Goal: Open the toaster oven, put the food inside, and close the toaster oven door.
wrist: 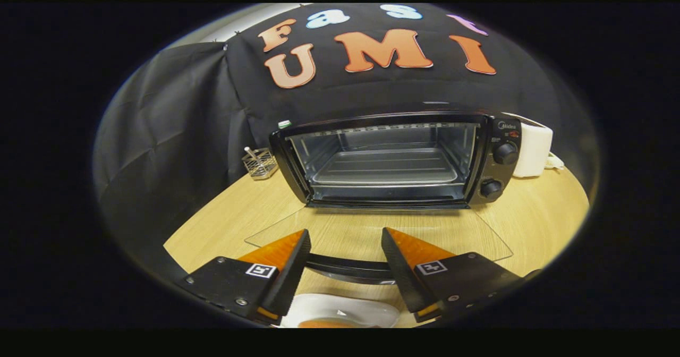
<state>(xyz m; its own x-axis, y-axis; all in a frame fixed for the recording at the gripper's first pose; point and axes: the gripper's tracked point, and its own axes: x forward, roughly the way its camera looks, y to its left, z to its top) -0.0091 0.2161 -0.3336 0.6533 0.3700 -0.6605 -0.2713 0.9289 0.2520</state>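
Spread gripper (344,240) over oven door (372,235), wooden table (531,208)

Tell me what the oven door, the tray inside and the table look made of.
Oven door: clear glass, seemingly; the table's grain shows through it, dark handle between the open gripper fingers. Tray: probably bare metal, dull grey, ribbed. Table: light wood or wood-look laminate, matte.

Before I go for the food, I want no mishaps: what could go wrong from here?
The open gripper hovers right above the lowered glass door and its handle; dipping could knock it. The white plate sits below the fingers, under the door's edge, so lifting the food may catch the door on the way into the toaster oven.
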